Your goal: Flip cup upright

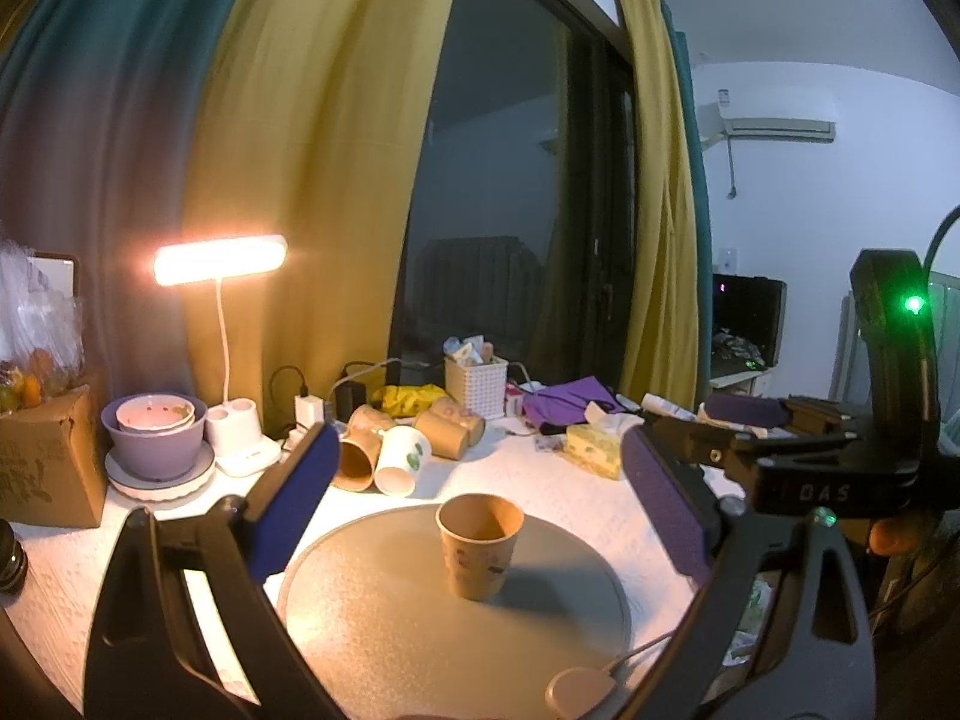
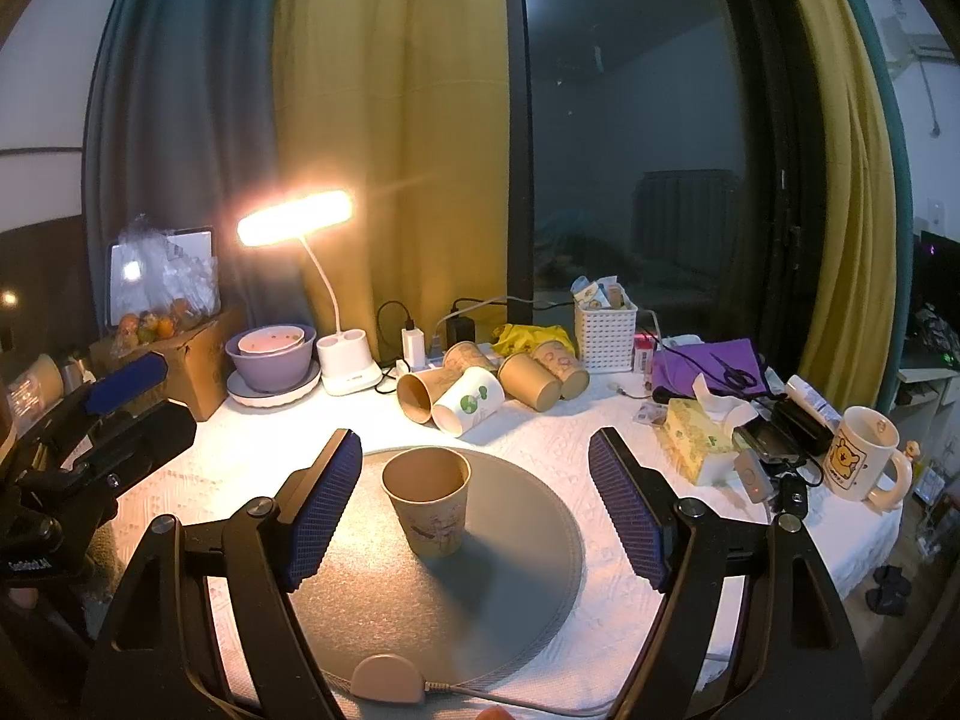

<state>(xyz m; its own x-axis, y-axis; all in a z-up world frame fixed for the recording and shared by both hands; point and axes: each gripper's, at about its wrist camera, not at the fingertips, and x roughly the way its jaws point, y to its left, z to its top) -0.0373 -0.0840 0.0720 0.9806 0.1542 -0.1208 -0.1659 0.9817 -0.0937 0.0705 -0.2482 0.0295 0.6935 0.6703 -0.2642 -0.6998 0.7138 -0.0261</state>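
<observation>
The brown printed paper cup (image 1: 479, 546) (image 2: 428, 499) stands upright, mouth up, on the round grey mat (image 1: 420, 630) (image 2: 516, 540) that lies on the white textured surface (image 1: 540, 468) (image 2: 540, 426).

The left hand-held gripper (image 1: 480, 486) is wide open and holds nothing; the cup stands between and just ahead of its blue padded fingers (image 1: 297, 504), touching neither. The right hand-held gripper (image 2: 474, 510) is likewise wide open and empty; the cup stands between its fingers (image 2: 318, 510), nearer the left one, and whether it touches that pad cannot be told.

Hidden or unclear:
- The near edge of the mat is cut off by each gripper's frame.
- A small pale round device on a cable (image 1: 581, 690) (image 2: 387, 679) lies at the mat's near edge; what it is cannot be told.
- The print on the cup is too small to read.

Beyond both grippers, a heap of paper cups lying on their sides (image 1: 402, 450) (image 2: 474, 390) rests near a lit white desk lamp (image 1: 219, 252) (image 2: 294, 216), with a purple bowl (image 1: 153, 444) (image 2: 270, 360) to its left.

Differences between views:
- The right wrist view alone shows a white mug with a yellow bear print (image 2: 861, 456), far right of the gripper.
- The left wrist view alone shows a white wall air conditioner (image 1: 774, 120).
- Each view shows the other gripper at its edge, partly cut off.
</observation>
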